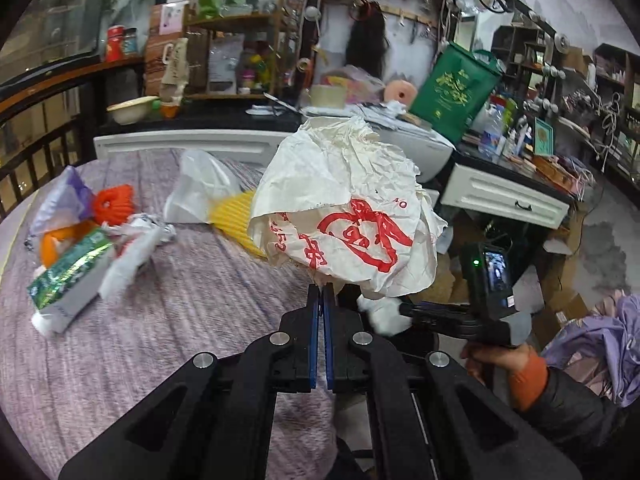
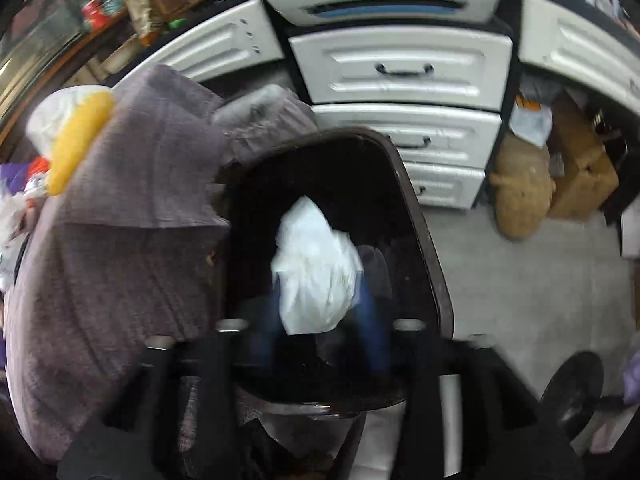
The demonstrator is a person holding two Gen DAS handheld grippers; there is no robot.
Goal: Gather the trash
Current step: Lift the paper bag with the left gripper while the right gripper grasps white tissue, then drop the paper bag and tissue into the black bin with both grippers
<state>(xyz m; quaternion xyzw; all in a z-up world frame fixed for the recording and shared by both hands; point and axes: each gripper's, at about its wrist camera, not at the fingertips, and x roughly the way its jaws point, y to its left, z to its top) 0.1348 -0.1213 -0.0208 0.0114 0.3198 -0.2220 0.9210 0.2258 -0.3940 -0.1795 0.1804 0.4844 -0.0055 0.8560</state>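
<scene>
- My left gripper [image 1: 322,286]: jaws nearly together, pinching the lower edge of a crumpled paper bag [image 1: 344,208] with red print; bag held up above the bed [image 1: 160,320].
- My right gripper [image 2: 320,312]: blurred; jaws apart, a white wad [image 2: 316,268] between them, directly over the open mouth of the bin [image 2: 424,240]. I cannot tell whether the fingers touch the wad.
- Bin: dark, standing on the floor just beside the bed, in front of white drawers [image 2: 400,68].
- On the bed, left of the paper bag: green box [image 1: 68,272], orange ring [image 1: 114,204], foil scraps [image 1: 152,232], white plastic bag [image 1: 200,188], yellow ribbed piece [image 1: 236,216].
</scene>
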